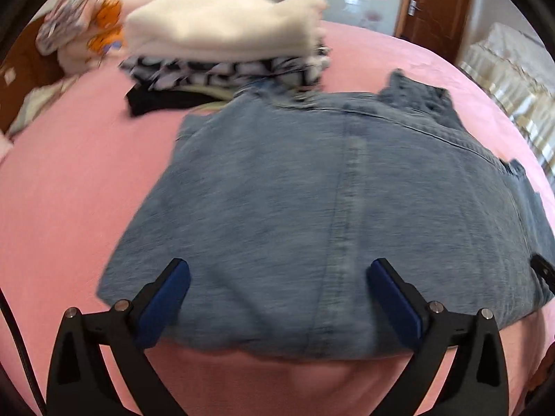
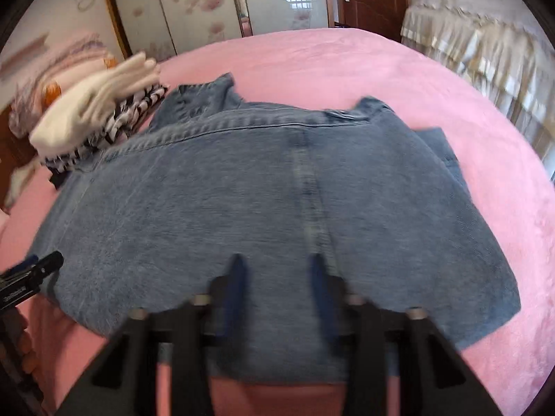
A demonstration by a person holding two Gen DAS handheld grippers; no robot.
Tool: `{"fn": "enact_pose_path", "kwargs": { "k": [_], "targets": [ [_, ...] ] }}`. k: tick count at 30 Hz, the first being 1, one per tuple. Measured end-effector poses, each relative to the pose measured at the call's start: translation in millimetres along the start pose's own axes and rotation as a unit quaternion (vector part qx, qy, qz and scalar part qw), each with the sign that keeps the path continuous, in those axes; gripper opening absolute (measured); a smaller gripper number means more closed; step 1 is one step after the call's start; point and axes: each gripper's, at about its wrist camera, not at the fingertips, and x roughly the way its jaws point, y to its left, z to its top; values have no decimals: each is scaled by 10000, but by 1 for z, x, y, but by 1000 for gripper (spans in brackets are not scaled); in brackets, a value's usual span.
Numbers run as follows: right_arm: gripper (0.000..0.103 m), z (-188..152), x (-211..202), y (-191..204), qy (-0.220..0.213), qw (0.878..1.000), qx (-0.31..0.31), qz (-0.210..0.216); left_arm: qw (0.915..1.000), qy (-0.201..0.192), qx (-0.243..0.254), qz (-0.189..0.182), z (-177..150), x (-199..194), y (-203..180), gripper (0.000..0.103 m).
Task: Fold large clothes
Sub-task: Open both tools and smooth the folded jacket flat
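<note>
A blue denim garment (image 1: 312,190) (image 2: 242,190) lies spread flat on the pink bed cover (image 1: 69,190) (image 2: 381,69), collar at the far side and a seam down its middle. My left gripper (image 1: 277,270) stands wide open above the garment's near hem, with nothing held between its blue pads. It also shows at the left edge of the right wrist view (image 2: 34,274). My right gripper (image 2: 275,270) hangs over the near hem by the seam. Its blurred fingers stand a narrow gap apart with denim showing between them.
A pile of folded clothes (image 1: 222,34) (image 2: 93,114), cream on top of black-and-white and black, sits at the far left of the bed. Pillows lie behind it. A second bed with a cream frilled cover (image 2: 485,34) stands to the right, a brown door (image 1: 437,7) beyond.
</note>
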Motion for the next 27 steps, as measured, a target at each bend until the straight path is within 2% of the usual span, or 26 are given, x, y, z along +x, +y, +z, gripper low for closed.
{"fn": "enact_pose_path", "kwargs": {
  "k": [3, 4, 6, 8, 10, 13, 18, 25, 27],
  "targets": [
    [11, -4, -6, -36, -38, 9967, 134, -803, 9998, 14, -107, -139, 0, -3, 21, 103],
    [10, -7, -8, -49, -49, 9965, 245, -797, 9999, -31, -97, 102, 0, -6, 26, 103],
    [4, -9, -12, -74, -44, 9973, 560, -470, 9990, -15, -101, 445, 2, -5, 34, 103],
    [3, -10, -16, -81, -83, 9970, 622, -456, 9988, 64, -317, 380, 0, -3, 49, 103],
    [3, -10, -18, -74, -82, 9969, 520, -581, 9971, 248, -709, 97, -3, 2, 65, 103],
    [8, -9, -17, -65, -81, 9960, 443, -774, 9937, 376, -1049, -118, -6, 6, 78, 103],
    [12, -13, -26, -70, -32, 9948, 714, -730, 9958, 332, -851, 29, -7, 2, 71, 103],
    [13, -12, -33, -68, 65, 9944, 739, -747, 9969, 316, -687, 210, 1, -10, 68, 103],
    [19, -11, -37, -66, 64, 9944, 768, -717, 9976, 244, -580, 300, 5, -18, 65, 103]
  ]
}}
